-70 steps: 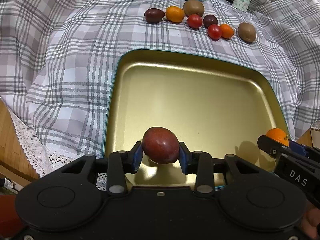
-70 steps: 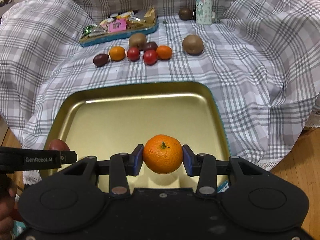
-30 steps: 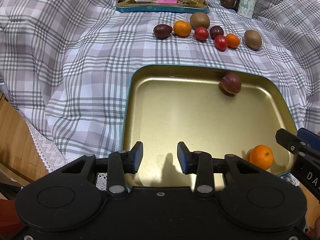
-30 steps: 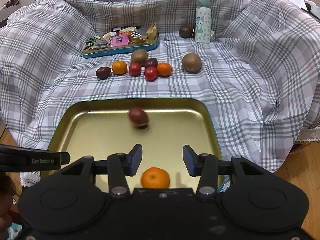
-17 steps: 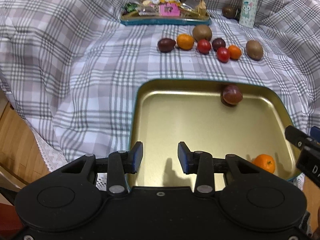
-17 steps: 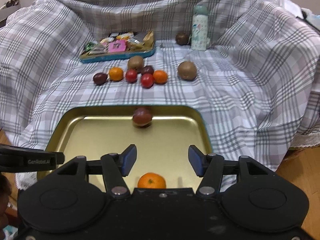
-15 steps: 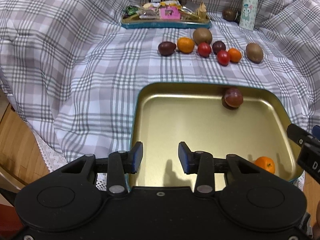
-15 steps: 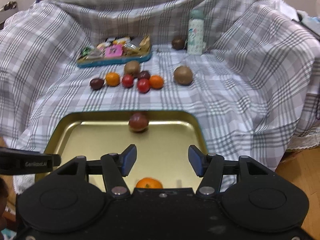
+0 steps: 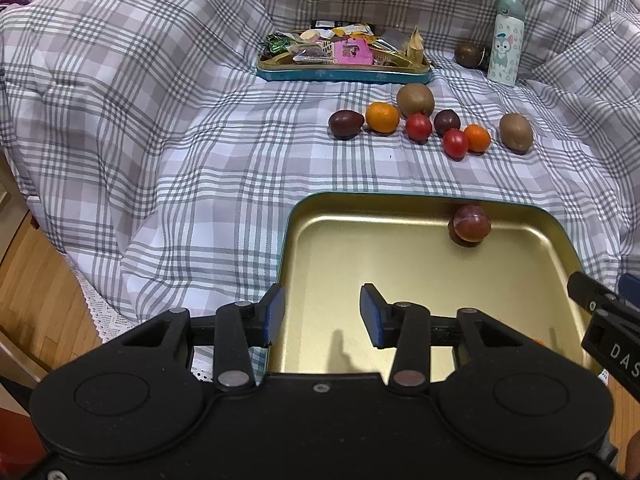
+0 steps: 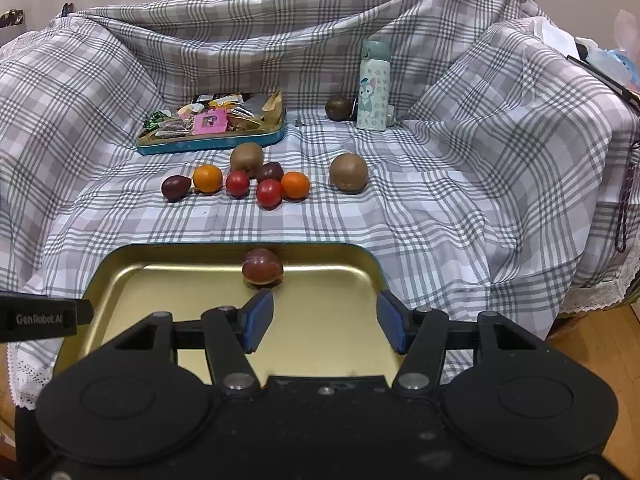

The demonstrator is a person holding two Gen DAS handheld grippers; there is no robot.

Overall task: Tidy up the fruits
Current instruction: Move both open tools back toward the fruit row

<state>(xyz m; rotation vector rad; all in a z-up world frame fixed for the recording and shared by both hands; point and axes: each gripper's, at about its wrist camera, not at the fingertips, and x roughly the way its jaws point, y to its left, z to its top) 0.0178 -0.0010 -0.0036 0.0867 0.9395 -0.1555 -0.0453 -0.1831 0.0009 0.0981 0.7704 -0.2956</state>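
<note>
A gold tray [image 9: 360, 264] [image 10: 160, 292] lies on the plaid cloth in front of me. A dark red plum [image 9: 469, 225] [image 10: 262, 269] rests against the tray's far wall. Only an orange sliver [image 9: 536, 342] of the mandarin shows in the left wrist view, behind the right gripper's finger; the right wrist view hides it. My left gripper [image 9: 322, 318] is open and empty over the tray's near left part. My right gripper [image 10: 326, 322] is open and empty over the tray's near right part. Several fruits lie in a row further back [image 9: 382, 118] [image 10: 208, 179].
A teal tray of snack packets [image 9: 344, 60] [image 10: 212, 128] sits at the back. A pale green bottle [image 9: 505, 44] [image 10: 373, 88] stands at the back right beside a brown fruit [image 9: 468, 55] [image 10: 338, 109]. Wooden floor [image 9: 36, 288] lies beyond the cloth's lace edge.
Both grippers let go of their fruits into the tray and drew back and up. The plum rolled to the far wall. The mandarin slipped out of sight near the front.
</note>
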